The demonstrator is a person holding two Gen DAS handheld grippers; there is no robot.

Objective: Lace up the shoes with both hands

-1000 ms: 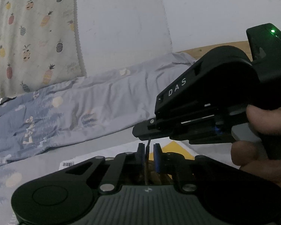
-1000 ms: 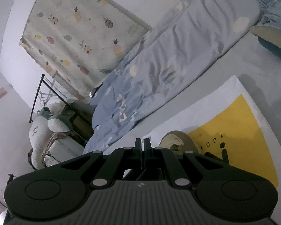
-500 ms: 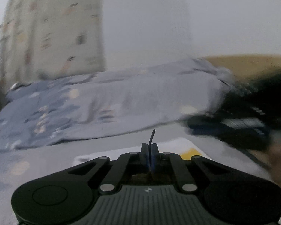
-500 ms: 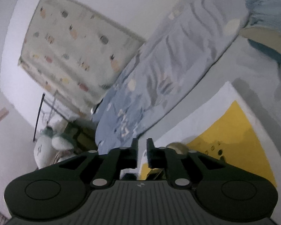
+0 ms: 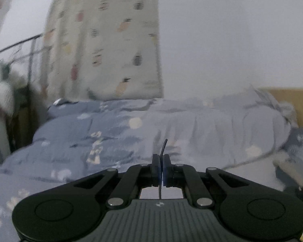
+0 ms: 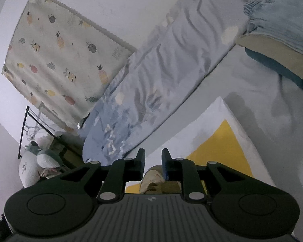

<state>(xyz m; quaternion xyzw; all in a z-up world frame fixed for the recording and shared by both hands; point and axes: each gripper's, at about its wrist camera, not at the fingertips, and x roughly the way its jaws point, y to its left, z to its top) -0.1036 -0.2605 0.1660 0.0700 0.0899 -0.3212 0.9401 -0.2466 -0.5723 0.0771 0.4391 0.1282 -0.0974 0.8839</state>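
While the left gripper [image 5: 161, 168] is pinching the lace [image 5: 163, 147] between closed fingers, the right gripper [image 6: 153, 162] is hovering with fingers apart and empty, just above the shoe [image 6: 154, 178] on the bed [image 6: 262, 109].

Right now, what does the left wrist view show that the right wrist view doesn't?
Only the left wrist view: the left gripper shut on a thin dark shoelace whose tip pokes up past the fingers. Only the right wrist view: the open right gripper, a tan shoe below it, and a yellow-and-white sheet. Both: the blue duvet and pineapple-print cloth.
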